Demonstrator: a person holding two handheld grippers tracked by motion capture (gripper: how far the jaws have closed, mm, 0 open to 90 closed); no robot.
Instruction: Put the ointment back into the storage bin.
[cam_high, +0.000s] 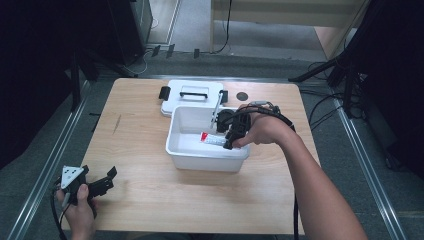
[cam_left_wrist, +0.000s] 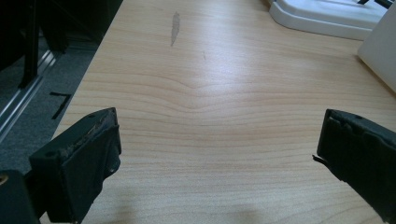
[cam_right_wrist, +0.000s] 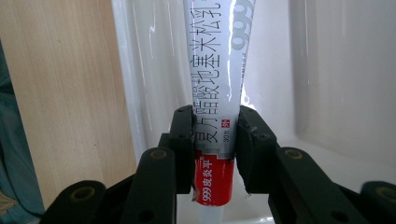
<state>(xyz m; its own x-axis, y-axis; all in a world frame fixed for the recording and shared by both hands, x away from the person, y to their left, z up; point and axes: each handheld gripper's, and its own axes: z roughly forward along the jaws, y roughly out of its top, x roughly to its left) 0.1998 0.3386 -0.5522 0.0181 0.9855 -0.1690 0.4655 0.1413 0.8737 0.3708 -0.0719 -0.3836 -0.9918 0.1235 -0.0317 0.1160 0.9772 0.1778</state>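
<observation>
Right gripper (cam_right_wrist: 215, 140): held in the person's right hand (cam_high: 265, 131), reaching into the white bin (cam_high: 207, 159) from the bin's right side in the high view.
Right jaws: closed on the tube; both pads press flat against its sides, one on each side, in the right gripper view.
Tube (cam_right_wrist: 219, 70): a white and red ointment tube with printed characters. It sits squarely between the right jaws, gripped near its red end. The red band lies at and just below the pads, towards the camera; the long white printed part runs away from the jaws, up the frame.
Tube location: inside the white bin, low over its floor. In the high view it lies roughly level, red end (cam_high: 205, 136) to the left. Whether it touches the bin floor cannot be told.
White bin: stands near the middle of the wooden table (cam_high: 140, 200), open at the top.
Lid (cam_high: 175, 97): white, with black latches and a handle, lying flat on the table just behind the bin and touching or nearly touching its far rim.
Left gripper (cam_high: 100, 184): held in the person's left hand (cam_high: 80, 210) at the near left corner of the table, well apart from the bin.
Left jaws: standing wide apart, with bare table between them in the left gripper view.
</observation>
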